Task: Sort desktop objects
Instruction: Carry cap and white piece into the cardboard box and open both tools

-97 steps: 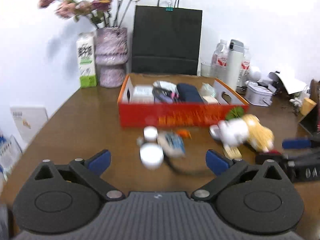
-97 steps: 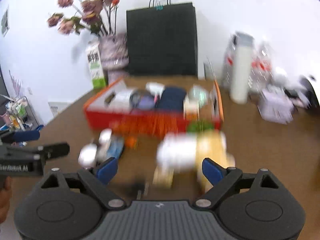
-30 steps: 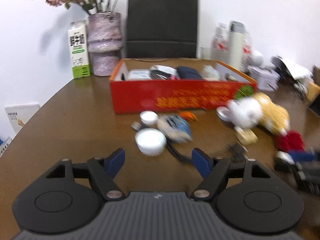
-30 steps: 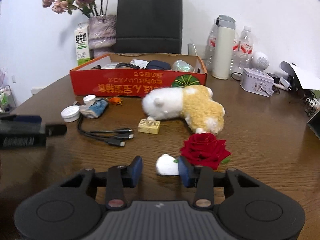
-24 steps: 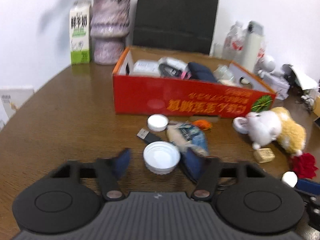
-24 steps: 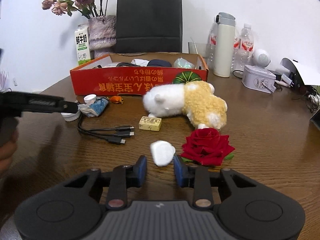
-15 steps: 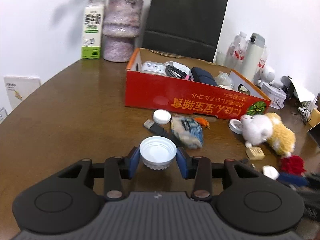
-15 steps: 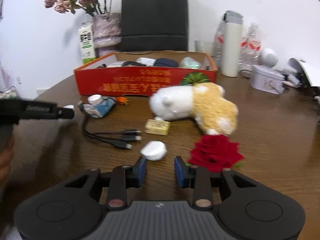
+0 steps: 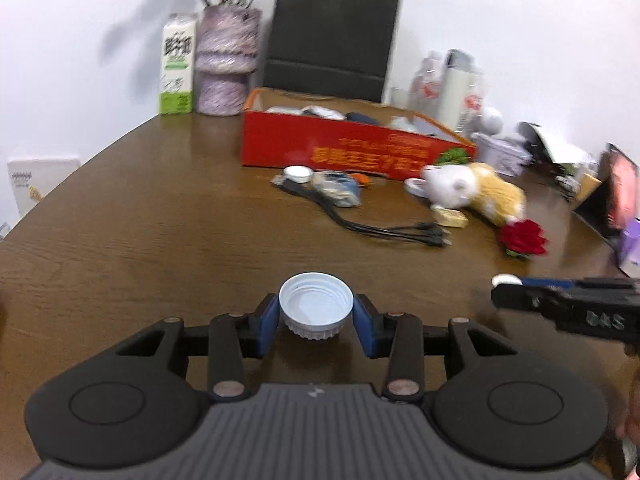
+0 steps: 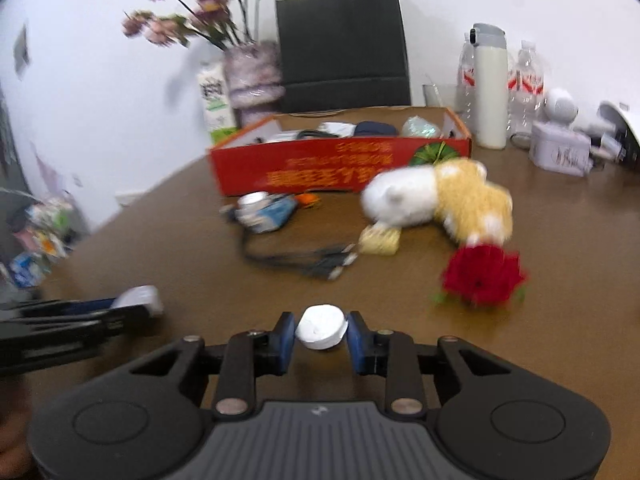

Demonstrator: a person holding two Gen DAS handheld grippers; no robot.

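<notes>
Two caps in hand, most of the desk unsorted: the left gripper [image 9: 316, 317] is clamped on a wide white lid [image 9: 316, 307], open side up, while the right gripper [image 10: 321, 337] pinches a small white cap [image 10: 321, 327] between its blue pads. Ahead of both grippers, the red box [image 9: 352, 151] already holds several items. On the brown table [image 9: 160, 220] in front of it lie a plush toy [image 10: 440, 200], a red rose [image 10: 484, 276], a bundle of black cables [image 9: 384, 230], a yellowish block [image 10: 379, 241] and a blue-wrapped packet [image 10: 272, 212] beside another white cap [image 9: 298, 173]. By that count, sorting looks less than half done. Motion blur smears both views; the box's contents are hard to identify, and the box lettering is unreadable.
</notes>
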